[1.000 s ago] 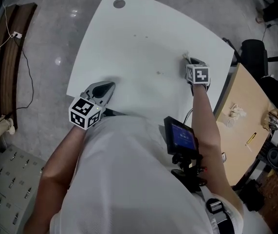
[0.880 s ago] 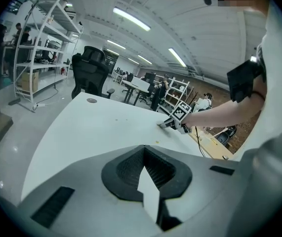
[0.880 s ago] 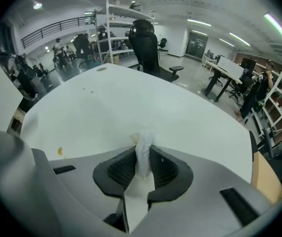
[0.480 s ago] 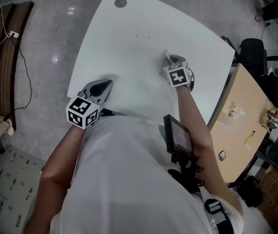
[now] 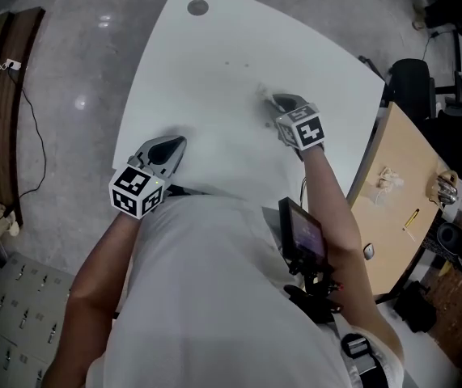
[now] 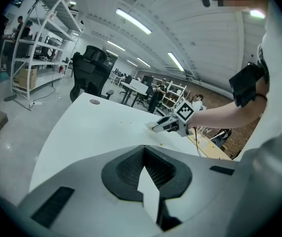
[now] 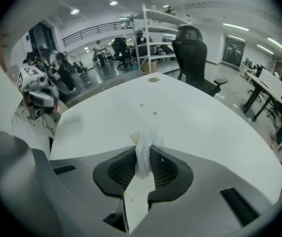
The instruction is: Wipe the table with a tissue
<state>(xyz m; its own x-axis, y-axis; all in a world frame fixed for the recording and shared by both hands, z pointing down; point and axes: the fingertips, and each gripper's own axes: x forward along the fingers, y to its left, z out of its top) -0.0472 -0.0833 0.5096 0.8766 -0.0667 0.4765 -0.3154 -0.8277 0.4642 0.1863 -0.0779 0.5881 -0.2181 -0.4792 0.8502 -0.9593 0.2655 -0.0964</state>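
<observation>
The white table [image 5: 214, 63] fills the head view. My right gripper [image 5: 276, 100] points steeply down at the table's middle right, shut on a crumpled white tissue [image 5: 264, 95] that touches the surface. In the right gripper view the tissue [image 7: 144, 149] sticks out between the jaws, with two small brown spots [image 7: 154, 113] on the table just ahead. My left gripper [image 5: 180, 142] rests at the near edge of the table, jaws together with nothing in them. The left gripper view shows the right gripper [image 6: 156, 127] and tissue [image 6: 149, 126] across the table.
A round cable hole [image 5: 197, 7] sits at the table's far corner. A black office chair [image 5: 418, 87] stands at the right, beside a wooden desk [image 5: 396, 217] with crumpled paper [image 5: 389, 181] and a pen [image 5: 410, 217]. Grey floor surrounds the table.
My right gripper has slid left across the table with the tissue, from near the right edge toward the middle. The left gripper has stayed at the near edge.
</observation>
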